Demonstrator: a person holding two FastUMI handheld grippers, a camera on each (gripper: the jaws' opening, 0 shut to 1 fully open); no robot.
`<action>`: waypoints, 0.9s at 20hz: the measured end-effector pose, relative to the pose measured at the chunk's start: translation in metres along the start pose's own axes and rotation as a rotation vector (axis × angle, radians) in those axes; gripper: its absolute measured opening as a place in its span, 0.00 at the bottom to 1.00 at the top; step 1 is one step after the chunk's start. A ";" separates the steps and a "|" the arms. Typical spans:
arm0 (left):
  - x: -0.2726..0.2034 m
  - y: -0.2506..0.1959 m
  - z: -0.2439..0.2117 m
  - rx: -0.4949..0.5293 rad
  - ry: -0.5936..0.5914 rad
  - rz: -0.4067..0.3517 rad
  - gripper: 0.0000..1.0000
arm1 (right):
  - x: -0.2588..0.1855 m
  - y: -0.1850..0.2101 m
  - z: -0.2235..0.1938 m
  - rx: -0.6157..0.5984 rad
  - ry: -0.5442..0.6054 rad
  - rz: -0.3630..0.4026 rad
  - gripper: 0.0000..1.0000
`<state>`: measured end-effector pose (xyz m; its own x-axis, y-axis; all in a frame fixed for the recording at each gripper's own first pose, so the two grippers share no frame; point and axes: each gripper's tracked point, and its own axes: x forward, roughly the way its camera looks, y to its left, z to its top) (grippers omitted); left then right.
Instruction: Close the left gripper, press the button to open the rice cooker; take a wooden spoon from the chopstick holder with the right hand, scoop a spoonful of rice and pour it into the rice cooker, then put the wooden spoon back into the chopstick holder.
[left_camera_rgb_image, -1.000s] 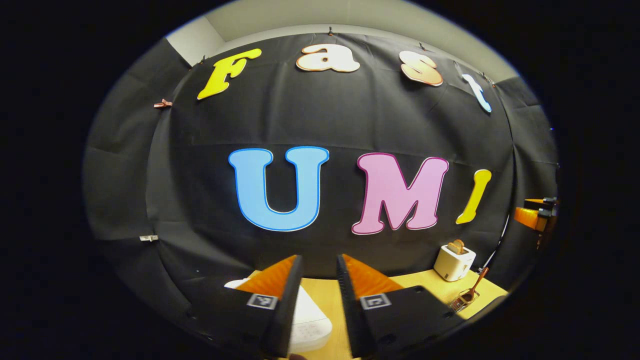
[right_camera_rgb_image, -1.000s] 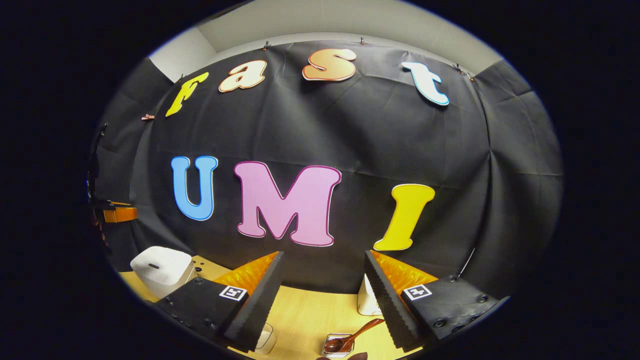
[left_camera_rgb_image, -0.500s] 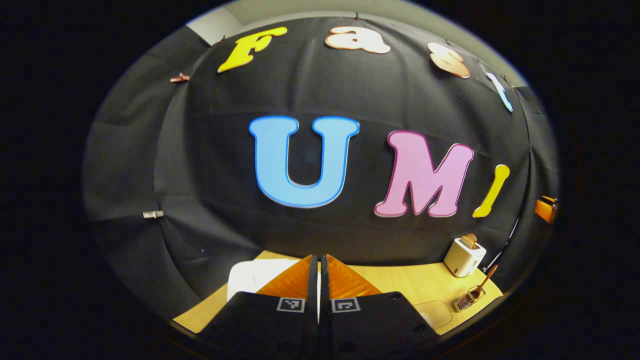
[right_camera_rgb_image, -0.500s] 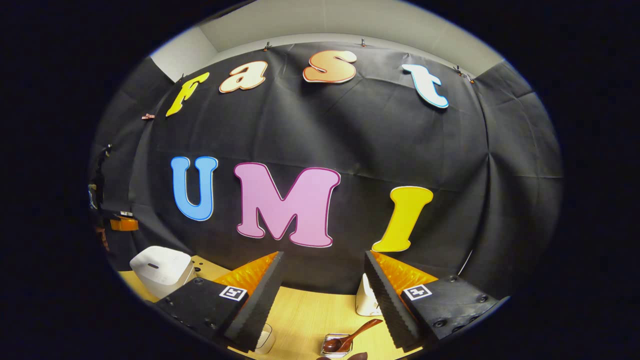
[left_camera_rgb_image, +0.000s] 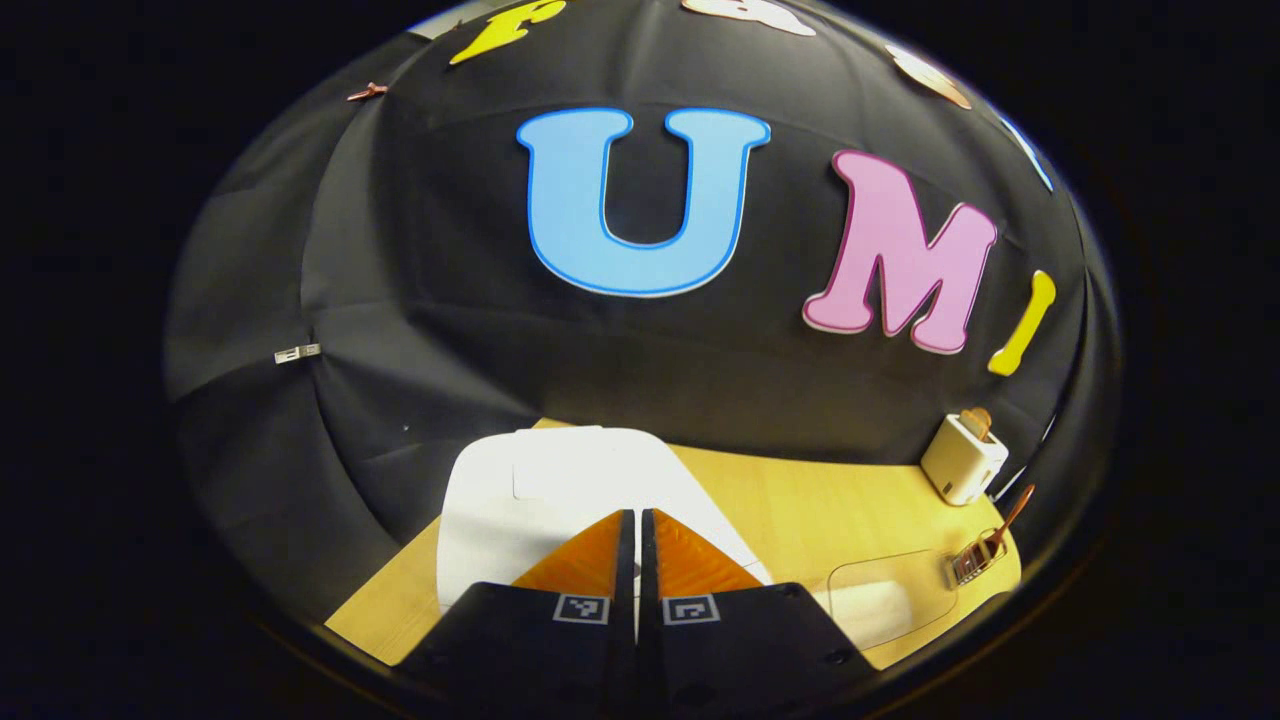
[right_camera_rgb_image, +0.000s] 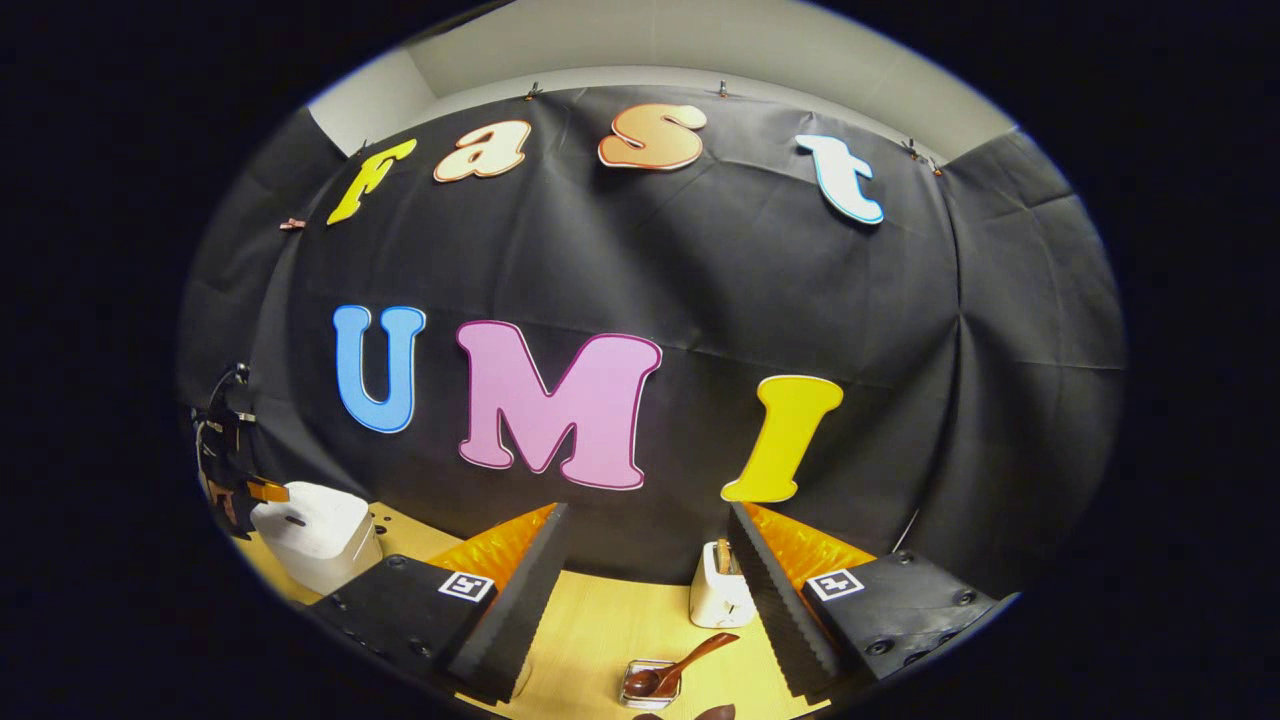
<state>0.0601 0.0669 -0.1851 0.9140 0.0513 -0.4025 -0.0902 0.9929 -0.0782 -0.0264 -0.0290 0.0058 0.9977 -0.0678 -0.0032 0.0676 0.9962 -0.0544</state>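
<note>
Front of rice cooker (left_camera_rgb_image: 560, 490) is hidden behind left gripper (left_camera_rgb_image: 637, 520) fingers; its button cannot be made out. Chopstick holder (left_camera_rgb_image: 968, 562) at the tabletop's right edge is too small for contents to be counted. In right gripper view, toaster (right_camera_rgb_image: 715, 592) is partly covered by a finger (right_camera_rgb_image: 775, 600).

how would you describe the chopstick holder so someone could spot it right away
On the wooden table, look in front of the white toaster. The chopstick holder is the small wire basket there, the one thing with a wooden spoon leaning out of it.
</note>
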 end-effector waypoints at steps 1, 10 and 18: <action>0.005 0.005 -0.007 0.007 0.020 0.014 0.05 | -0.002 -0.002 0.001 -0.002 0.000 -0.006 0.97; 0.019 0.013 -0.042 -0.007 0.118 0.032 0.06 | -0.012 -0.013 -0.004 -0.012 0.016 -0.042 0.97; 0.024 0.014 -0.043 -0.131 0.187 0.027 0.06 | -0.005 0.003 -0.004 -0.005 0.010 -0.005 0.97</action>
<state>0.0635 0.0775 -0.2346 0.8226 0.0443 -0.5670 -0.1748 0.9684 -0.1780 -0.0311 -0.0257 0.0017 0.9972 -0.0732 -0.0130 0.0723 0.9956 -0.0591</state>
